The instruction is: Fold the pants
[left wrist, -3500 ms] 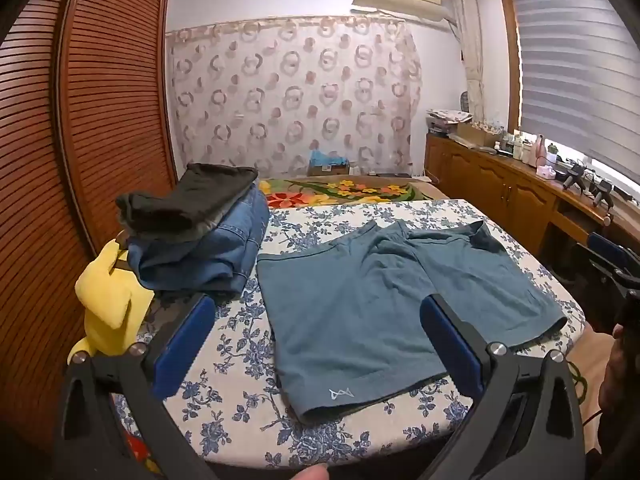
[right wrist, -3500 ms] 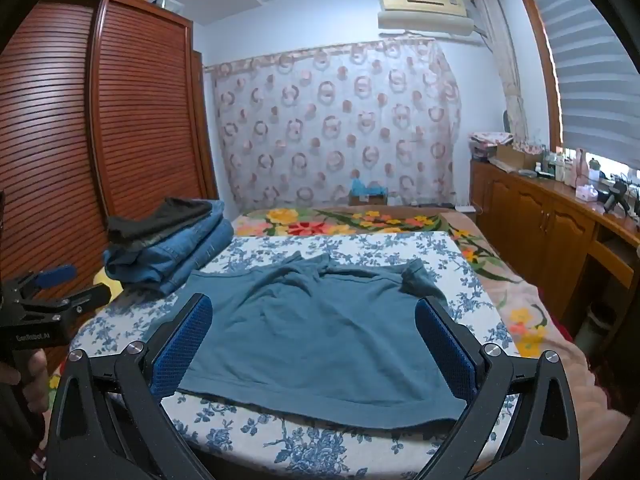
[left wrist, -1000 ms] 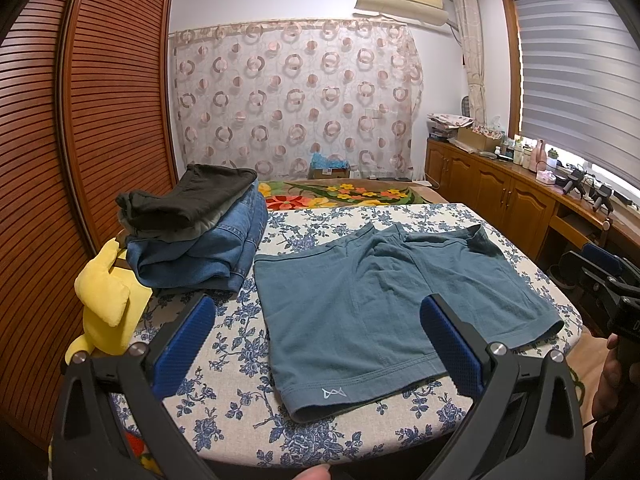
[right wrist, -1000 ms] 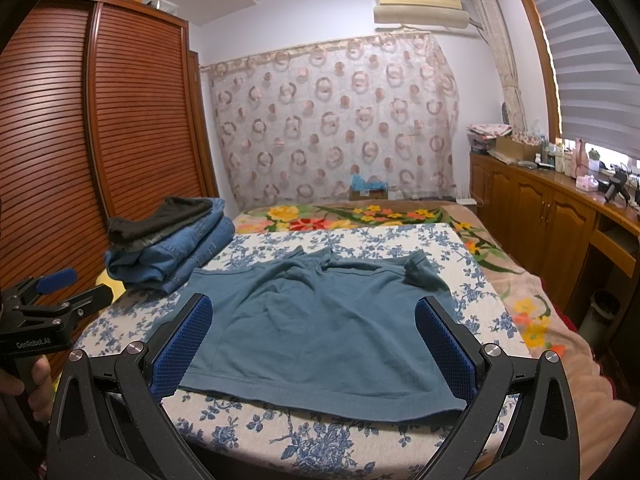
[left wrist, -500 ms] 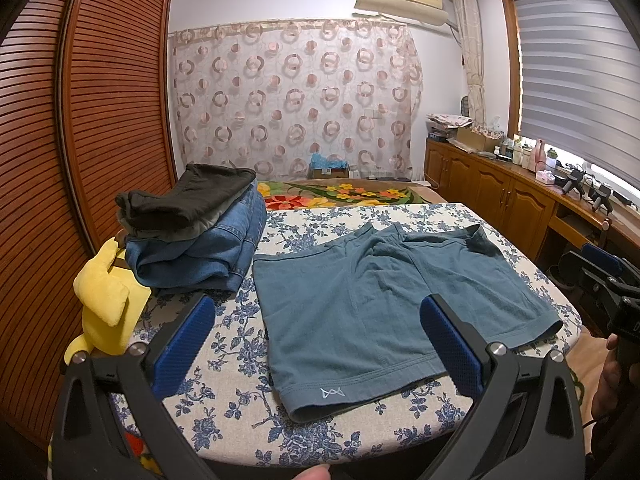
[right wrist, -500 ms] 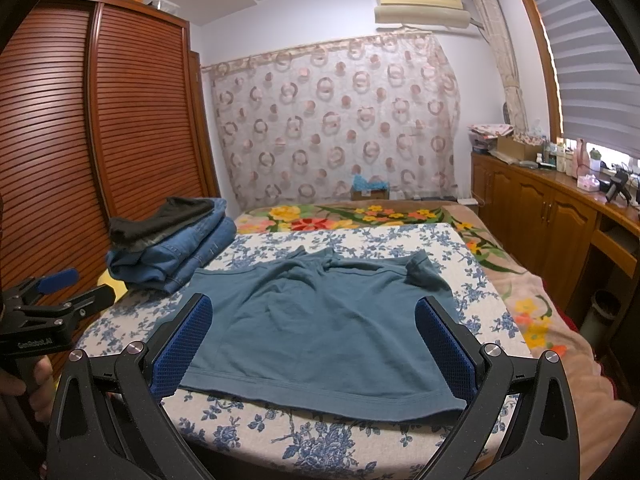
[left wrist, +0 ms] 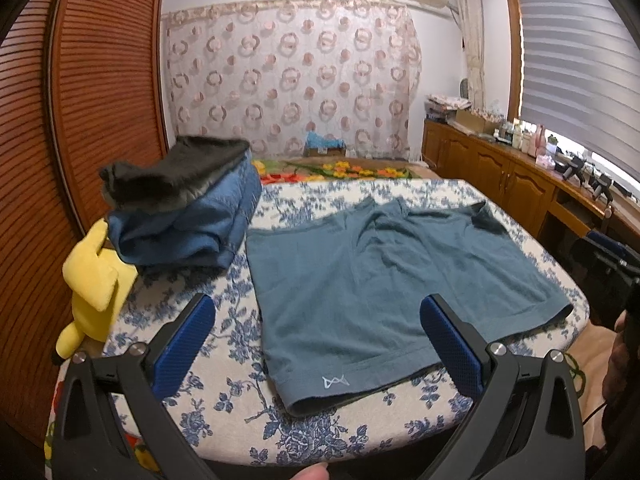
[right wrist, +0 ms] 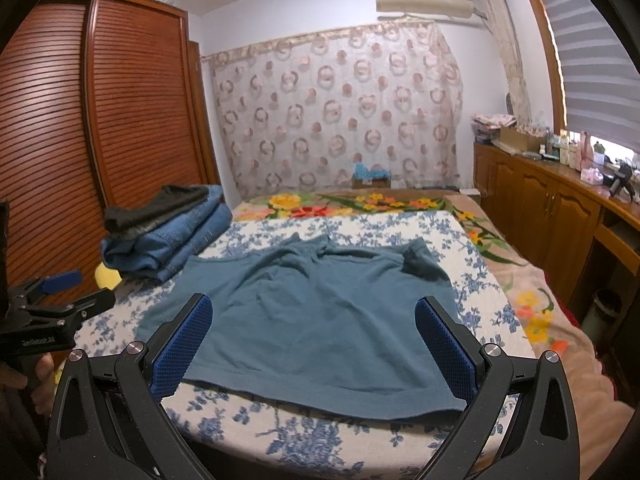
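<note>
Teal-blue shorts (left wrist: 372, 280) lie spread flat on a table with a blue-flowered cloth (left wrist: 224, 396); a small white logo sits at the near hem. In the right wrist view the same shorts (right wrist: 316, 320) reach to the near table edge. My left gripper (left wrist: 316, 340) hovers open above the near hem, nothing between its blue pads. My right gripper (right wrist: 312, 340) is open too, held over the shorts' near edge. The left gripper (right wrist: 52, 308) shows at the left of the right wrist view, a hand on its handle.
A stack of folded jeans and dark clothes (left wrist: 180, 204) stands at the table's left rear. A yellow plush toy (left wrist: 96, 280) hangs off the left edge. A louvred wooden wardrobe (left wrist: 80, 100) is at left, wooden cabinets (left wrist: 520, 184) at right, a flowered bed (right wrist: 360, 204) behind.
Both grippers have drifted slightly closer to the table; the shorts look a little larger. Nothing on the table has moved, and both grippers stay open.
</note>
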A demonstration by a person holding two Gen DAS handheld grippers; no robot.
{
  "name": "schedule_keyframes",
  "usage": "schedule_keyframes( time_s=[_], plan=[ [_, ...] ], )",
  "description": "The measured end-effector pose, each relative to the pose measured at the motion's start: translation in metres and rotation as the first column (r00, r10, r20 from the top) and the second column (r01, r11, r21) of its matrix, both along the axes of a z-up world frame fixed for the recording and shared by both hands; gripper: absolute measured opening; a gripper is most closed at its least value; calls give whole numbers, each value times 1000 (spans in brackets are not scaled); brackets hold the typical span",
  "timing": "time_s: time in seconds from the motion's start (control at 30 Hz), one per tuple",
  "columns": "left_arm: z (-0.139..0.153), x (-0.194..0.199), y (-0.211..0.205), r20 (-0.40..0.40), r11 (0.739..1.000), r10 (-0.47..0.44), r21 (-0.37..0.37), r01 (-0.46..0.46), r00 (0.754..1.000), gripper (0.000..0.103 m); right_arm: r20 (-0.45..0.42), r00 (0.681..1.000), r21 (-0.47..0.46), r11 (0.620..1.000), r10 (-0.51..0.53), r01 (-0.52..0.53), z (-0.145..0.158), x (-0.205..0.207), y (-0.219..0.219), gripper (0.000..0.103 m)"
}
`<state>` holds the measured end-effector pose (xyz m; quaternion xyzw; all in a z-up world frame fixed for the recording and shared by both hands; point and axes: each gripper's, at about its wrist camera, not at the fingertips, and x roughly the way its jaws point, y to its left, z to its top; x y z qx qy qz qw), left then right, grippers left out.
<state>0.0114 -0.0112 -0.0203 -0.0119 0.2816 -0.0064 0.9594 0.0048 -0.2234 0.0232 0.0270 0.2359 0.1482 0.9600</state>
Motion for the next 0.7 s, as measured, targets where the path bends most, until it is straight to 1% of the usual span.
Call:
schedule_keyframes(
  time_s=[0.07, 0.23, 0.33, 0.43, 0.6, 0.63, 0.7],
  plan=[
    [-9, 5, 0, -28, 1000, -1, -1, 1, 1000, 103, -18, 1000, -9, 1000, 3, -3, -7, 4, -5, 103],
    [-32, 16, 8, -72, 1000, 0, -7, 0, 997, 103, -70, 998, -58, 998, 4, -8, -18, 29, -22, 103],
    [-42, 23, 12, -96, 1000, 4, -9, -5, 995, 103, -99, 995, -91, 996, 4, -13, -23, 45, -30, 100],
    [-51, 27, 14, -118, 1000, 4, -15, -6, 993, 103, -121, 993, -102, 995, 5, -17, -28, 61, -38, 97],
    [-66, 30, 21, -148, 1000, 11, -21, -15, 989, 103, -161, 986, -95, 995, 28, -44, -37, 84, -52, 85],
    [-69, 31, 23, -154, 1000, 13, -24, -17, 988, 103, -169, 985, -93, 995, 31, -47, -38, 88, -53, 84],
    [-74, 32, 25, -165, 999, 15, -31, -20, 986, 103, -196, 980, -87, 995, 33, -50, -42, 104, -59, 77]
  ],
)
